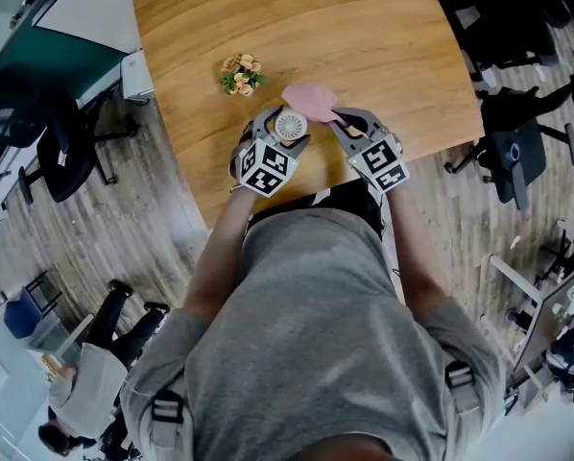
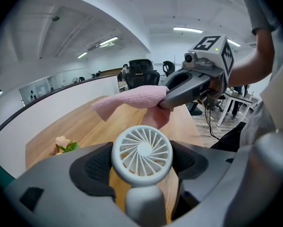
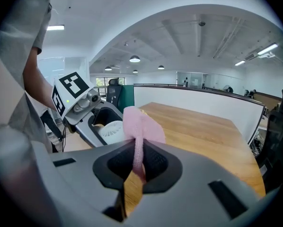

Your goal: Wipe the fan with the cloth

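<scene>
Pink and soft, the cloth (image 3: 140, 126) is being pinched on a fold by the right gripper (image 3: 140, 163). Its jaws are pressing almost together on it, so a loose flap is standing free past the tips, ready for wiping. The left gripper (image 2: 142, 167) is clamping its jaws on both sides of the small round white fan (image 2: 142, 154), with the stem running back between them. That grip is probably turning the slatted face outward so the cloth can get at it.

Both things are hanging in the air over the near edge of the wooden tabletop (image 1: 383, 36). The cloth is sitting just beyond the fan's rim, and I cannot tell whether they are touching.

The forearms are tucking in close to the chest, and the grippers are tilting downward with their tips converging. A bunch of flowers (image 1: 241, 75) is lying apart on the tabletop.
</scene>
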A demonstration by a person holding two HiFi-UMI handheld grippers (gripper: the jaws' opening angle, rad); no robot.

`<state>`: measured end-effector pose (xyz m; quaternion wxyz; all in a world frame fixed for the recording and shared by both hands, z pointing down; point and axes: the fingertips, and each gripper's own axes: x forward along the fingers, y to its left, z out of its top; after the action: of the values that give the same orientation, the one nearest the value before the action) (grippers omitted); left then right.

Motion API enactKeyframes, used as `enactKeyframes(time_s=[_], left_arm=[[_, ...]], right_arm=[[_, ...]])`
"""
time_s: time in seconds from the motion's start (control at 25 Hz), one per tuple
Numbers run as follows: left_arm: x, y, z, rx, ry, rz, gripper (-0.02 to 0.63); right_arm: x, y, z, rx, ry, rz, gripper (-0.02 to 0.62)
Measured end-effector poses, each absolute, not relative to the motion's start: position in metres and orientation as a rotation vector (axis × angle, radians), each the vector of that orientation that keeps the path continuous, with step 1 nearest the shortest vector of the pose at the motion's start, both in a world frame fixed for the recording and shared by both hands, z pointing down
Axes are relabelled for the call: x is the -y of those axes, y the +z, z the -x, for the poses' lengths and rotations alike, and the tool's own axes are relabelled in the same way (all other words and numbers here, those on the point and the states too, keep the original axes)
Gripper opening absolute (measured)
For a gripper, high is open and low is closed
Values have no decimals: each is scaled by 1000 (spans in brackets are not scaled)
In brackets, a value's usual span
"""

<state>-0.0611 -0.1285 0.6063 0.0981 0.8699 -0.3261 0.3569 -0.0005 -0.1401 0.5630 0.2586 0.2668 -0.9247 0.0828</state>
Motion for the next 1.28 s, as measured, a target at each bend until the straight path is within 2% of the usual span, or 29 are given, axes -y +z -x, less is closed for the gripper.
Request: enactKeyframes(time_s=[0.44, 0.92, 1.28], left_arm=[[146, 569, 49, 982, 1078, -2674, 370], [152, 560, 55, 1009, 1063, -2674, 371], [153, 563, 51, 999, 1109, -2690, 371]], right_arm=[[144, 511, 45, 2598, 129, -666, 29], [130, 510, 81, 2595, 72, -533, 29], [123, 519, 91, 2558, 152, -418, 28]])
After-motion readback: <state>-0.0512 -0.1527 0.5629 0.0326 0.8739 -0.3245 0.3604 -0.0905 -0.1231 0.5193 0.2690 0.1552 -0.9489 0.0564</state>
